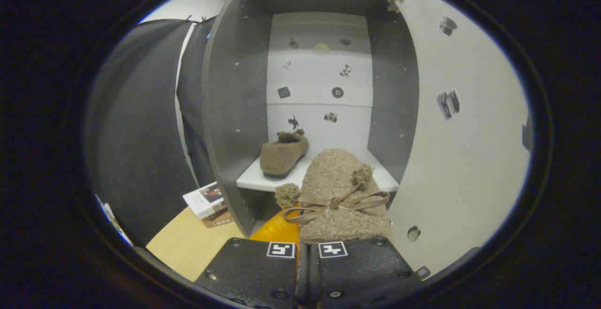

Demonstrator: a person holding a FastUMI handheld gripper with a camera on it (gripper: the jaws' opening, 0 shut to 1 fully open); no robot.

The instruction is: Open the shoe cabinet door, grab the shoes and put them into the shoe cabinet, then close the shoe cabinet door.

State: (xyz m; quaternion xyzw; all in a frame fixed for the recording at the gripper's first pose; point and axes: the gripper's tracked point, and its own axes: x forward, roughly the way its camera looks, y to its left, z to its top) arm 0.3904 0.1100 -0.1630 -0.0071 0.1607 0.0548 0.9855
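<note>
Your gripper carries a fuzzy tan slipper — the jaws are drawn nearly together, clenched on its heel end, with the toe pointing away from you. A brown ribbon bow and two pompoms sit on its top just ahead of the jaws. Beyond the toe stands the open shoe cabinet, its white shelf carrying the second slipper ahead and left of the jaws, toe toward the back panel. The white cabinet door is swung open to the right of the jaws. Left of the jaws, low down, a small box rests on the wooden desk.
</note>
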